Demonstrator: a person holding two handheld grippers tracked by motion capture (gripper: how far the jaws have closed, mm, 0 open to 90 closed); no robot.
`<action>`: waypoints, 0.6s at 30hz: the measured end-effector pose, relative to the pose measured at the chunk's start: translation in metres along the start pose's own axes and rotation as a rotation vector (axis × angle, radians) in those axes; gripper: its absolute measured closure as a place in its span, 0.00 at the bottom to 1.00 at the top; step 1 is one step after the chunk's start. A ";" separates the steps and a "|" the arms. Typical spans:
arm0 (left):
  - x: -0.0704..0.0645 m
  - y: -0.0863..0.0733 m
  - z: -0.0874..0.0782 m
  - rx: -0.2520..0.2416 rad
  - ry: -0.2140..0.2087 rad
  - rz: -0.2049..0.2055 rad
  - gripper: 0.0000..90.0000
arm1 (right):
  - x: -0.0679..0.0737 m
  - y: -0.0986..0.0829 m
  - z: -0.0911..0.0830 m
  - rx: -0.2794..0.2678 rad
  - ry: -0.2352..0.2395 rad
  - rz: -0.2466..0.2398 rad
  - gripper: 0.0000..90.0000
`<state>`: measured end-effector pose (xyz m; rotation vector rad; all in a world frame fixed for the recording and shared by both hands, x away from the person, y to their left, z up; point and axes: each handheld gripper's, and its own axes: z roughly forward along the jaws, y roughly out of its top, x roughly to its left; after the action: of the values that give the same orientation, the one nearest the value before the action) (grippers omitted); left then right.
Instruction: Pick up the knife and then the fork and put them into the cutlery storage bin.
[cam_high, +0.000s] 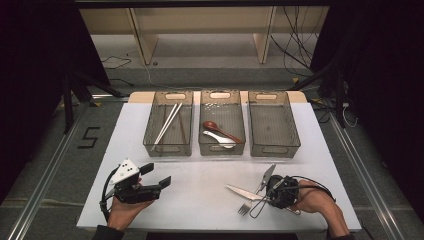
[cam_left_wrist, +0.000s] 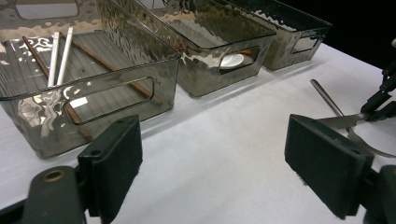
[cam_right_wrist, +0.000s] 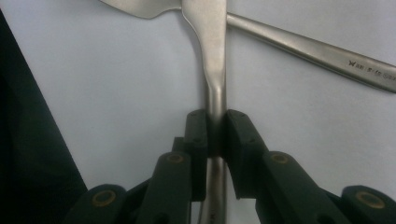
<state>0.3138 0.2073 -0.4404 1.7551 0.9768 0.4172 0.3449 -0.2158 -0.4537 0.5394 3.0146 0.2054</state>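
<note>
Three steel utensils lie crossed at the front right of the white table: a knife with its blade pointing left, a fork and a third piece angled up. My right gripper is shut on the thin handle of one steel utensil. I cannot tell which one it is. Another engraved handle crosses behind it. At the front left, my left gripper is open with nothing between its pads, low over the table.
Three clear grey bins stand in a row at the back. The left bin holds chopsticks. The middle bin holds a brown spoon and a white spoon. The right bin has nothing in it.
</note>
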 end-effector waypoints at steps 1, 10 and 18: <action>0.000 0.000 0.000 0.000 0.000 0.000 0.21 | 0.000 0.000 0.000 0.000 0.000 0.000 0.89; 0.000 0.000 0.000 0.000 0.000 -0.001 0.21 | -0.002 -0.001 -0.001 -0.002 0.011 0.025 0.89; 0.000 0.000 0.000 -0.002 0.001 -0.004 0.21 | -0.010 -0.007 -0.001 -0.068 0.048 0.096 0.89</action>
<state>0.3139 0.2077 -0.4401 1.7504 0.9804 0.4163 0.3522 -0.2258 -0.4536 0.6825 3.0176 0.3297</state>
